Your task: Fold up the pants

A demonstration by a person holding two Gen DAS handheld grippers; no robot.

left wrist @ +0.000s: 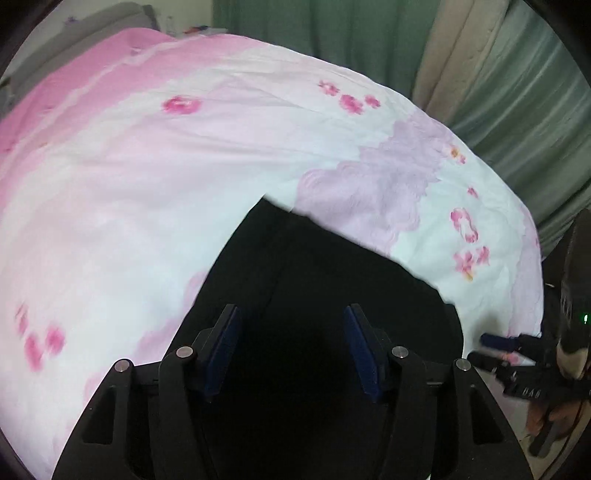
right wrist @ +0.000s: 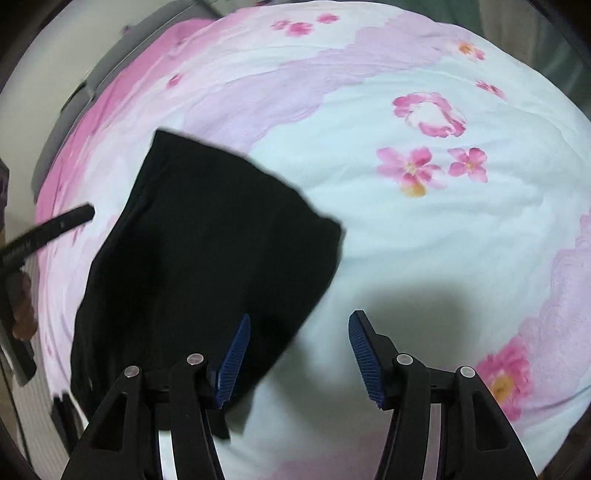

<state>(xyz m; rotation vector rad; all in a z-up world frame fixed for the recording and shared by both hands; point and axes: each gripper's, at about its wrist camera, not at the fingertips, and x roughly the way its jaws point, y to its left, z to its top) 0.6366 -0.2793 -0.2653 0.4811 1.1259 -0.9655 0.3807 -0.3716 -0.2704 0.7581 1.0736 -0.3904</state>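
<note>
A: Pants (right wrist: 199, 258) lie folded on the floral bedsheet (right wrist: 424, 240); the right wrist view alone shows their whole outline.

B: My left gripper (left wrist: 291, 347) and right gripper (right wrist: 299, 354) both gape, gripping nothing. Green curtain (left wrist: 332, 29) behind.

A home bedroom: a bed (left wrist: 147, 192) spread with a pink-and-white flowered quilt (right wrist: 424, 229), green curtains (left wrist: 332, 29) hanging behind it, and mattresses (left wrist: 469, 55) leaning upright alongside the curtains.
</note>
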